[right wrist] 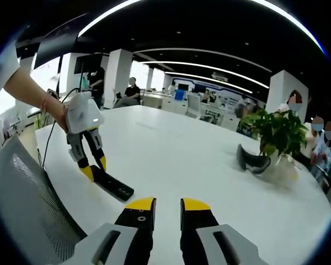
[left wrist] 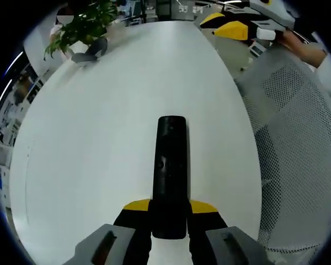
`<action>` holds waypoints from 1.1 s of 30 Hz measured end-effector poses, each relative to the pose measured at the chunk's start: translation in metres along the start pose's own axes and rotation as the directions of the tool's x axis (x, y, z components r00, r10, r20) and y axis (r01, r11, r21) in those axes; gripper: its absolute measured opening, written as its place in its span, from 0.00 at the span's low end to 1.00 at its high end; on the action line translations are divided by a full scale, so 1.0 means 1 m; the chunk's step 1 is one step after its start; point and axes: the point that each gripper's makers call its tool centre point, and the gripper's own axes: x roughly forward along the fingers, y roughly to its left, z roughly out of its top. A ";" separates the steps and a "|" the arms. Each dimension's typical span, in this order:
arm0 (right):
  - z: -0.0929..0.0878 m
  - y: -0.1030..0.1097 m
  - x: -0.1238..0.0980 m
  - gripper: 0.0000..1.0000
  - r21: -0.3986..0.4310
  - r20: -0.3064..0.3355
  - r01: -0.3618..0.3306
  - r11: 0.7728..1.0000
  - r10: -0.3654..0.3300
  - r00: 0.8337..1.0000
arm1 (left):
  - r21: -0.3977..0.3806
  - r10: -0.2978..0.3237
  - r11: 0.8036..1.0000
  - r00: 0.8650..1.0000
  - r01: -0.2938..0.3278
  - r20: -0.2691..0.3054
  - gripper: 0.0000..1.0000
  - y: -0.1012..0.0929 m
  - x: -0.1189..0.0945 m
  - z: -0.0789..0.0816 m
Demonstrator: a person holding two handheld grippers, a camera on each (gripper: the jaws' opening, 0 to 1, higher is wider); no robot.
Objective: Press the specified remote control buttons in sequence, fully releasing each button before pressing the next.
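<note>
The left gripper (left wrist: pixel 168 218) is clamped on the near end of one black remote control (left wrist: pixel 170 165). Its yellow-tipped jaws squeeze the remote from both sides. In the left gripper view the remote sticks out toward 12 o'clock, over the white table (left wrist: pixel 99 138). In the right gripper view the same remote (right wrist: pixel 113 186) sits at about 9 o'clock, held low, touching or just above the table — I cannot tell which.

The right gripper (right wrist: pixel 167 205) holds nothing. Its jaws stand close together with a thin gap between them, and they point across the table.

The remote looks hard and stiff, and probably light. Its smooth shell could slip, so gripping the sides at the back end seems a good hold — the top stays free for pressing. The buttons are too dark to make out.

I count one remote and two grippers. There is also one potted plant (left wrist: pixel 83 25) at 11 o'clock in the left gripper view, one dark curved thing (right wrist: pixel 252 159) beside it, and one mesh chair (left wrist: pixel 298 149) at 3 o'clock.
</note>
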 end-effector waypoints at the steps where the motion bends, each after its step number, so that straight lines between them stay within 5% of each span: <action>1: 0.000 0.000 0.000 0.15 -0.001 -0.001 0.000 1.000 0.000 1.000 | -0.001 -0.001 1.000 1.000 0.001 0.000 0.23 -0.001 0.000 0.000; 33: -0.002 0.003 0.002 0.15 0.003 -0.012 -0.016 1.000 0.016 1.000 | -0.022 0.006 1.000 0.999 -0.005 0.039 0.23 -0.027 0.000 0.001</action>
